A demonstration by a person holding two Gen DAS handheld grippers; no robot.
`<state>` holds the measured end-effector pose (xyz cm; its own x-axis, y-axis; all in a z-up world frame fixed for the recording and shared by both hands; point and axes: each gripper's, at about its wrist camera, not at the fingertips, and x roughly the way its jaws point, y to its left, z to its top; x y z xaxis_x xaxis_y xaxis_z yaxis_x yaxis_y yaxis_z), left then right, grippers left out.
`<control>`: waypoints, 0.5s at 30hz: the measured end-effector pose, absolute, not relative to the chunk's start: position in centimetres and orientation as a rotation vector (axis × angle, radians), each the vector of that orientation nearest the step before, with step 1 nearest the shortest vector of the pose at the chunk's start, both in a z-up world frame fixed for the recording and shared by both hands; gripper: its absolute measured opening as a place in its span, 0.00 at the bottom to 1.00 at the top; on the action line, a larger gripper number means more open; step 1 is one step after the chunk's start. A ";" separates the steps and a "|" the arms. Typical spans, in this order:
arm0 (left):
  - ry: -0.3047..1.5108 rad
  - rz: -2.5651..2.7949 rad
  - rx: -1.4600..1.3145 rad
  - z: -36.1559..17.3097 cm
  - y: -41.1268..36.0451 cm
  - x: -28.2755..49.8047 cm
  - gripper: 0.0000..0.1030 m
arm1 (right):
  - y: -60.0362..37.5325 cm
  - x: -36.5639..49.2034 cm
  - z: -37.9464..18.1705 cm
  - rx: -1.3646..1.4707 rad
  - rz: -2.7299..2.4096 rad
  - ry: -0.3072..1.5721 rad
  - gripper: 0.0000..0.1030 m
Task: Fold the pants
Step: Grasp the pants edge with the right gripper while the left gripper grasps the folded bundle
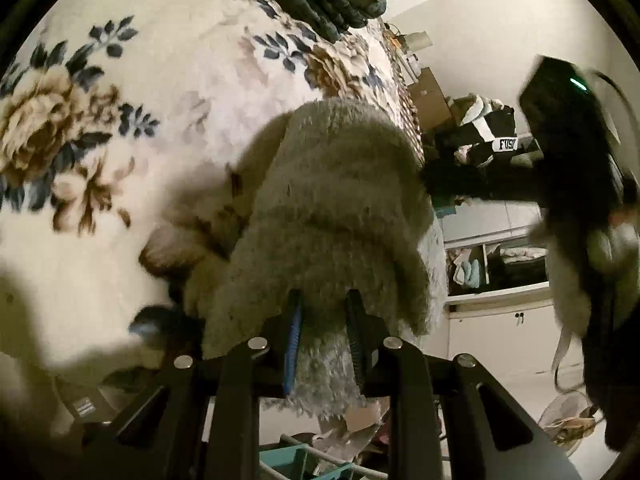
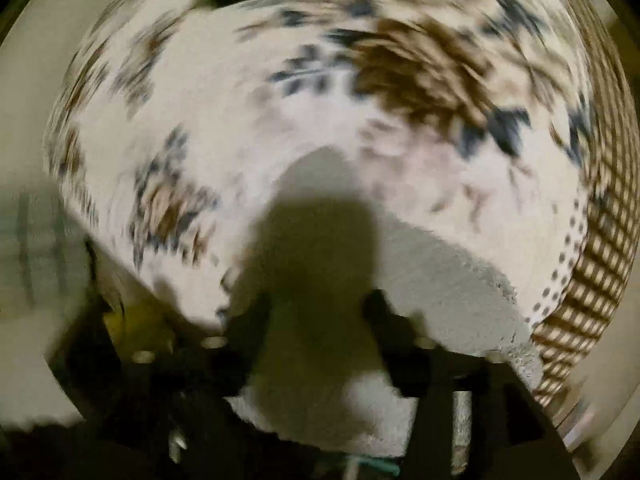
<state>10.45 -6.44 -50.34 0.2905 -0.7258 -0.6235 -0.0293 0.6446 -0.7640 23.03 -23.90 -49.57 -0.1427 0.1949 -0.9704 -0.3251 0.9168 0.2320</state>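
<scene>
1. The left gripper is standing with its jaws narrow and clamped on a bunch of the fuzzy grey pants; the fleece is bulging out between the two pads.
2. The right gripper is showing grey fleece between its jaws, which look fairly wide apart. The right wrist view is too smeared to tell whether the pads are pressing on the cloth.
3. The pants are draping from the left jaws down onto the floral blanket, near the bed's edge; another stretch is hanging by the right gripper at the far right of the left wrist view.
4. The step appears to be carrying the gripped ends over to lay a fold. Doing it well likely calls for keeping both grips level, holding the cloth taut between them, and lowering it flat so that the thick pile is not bunching.
5. Open blanket is lying up and to the left. A stack of folded clothes is bounding the far side, and the bed's edge with clutter beyond is limiting room on the right.
</scene>
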 end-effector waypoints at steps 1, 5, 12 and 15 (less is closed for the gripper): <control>1.203 -0.527 -0.773 -50.5 -6.4 10.8 0.18 | -22.6 21.5 -49.5 -0.187 0.496 1.649 0.69; 1.232 -0.549 -0.775 -51.7 -7.2 11.7 0.18 | -19.2 17.4 -52.8 -0.534 0.478 1.679 0.62; 1.256 -0.599 -0.795 -53.0 -8.3 11.7 0.18 | -23.3 22.0 -50.6 -0.251 0.199 1.581 0.10; 1.270 -0.590 -0.808 -53.3 -8.1 11.8 0.18 | -24.3 23.2 -51.4 -0.070 0.187 1.657 0.08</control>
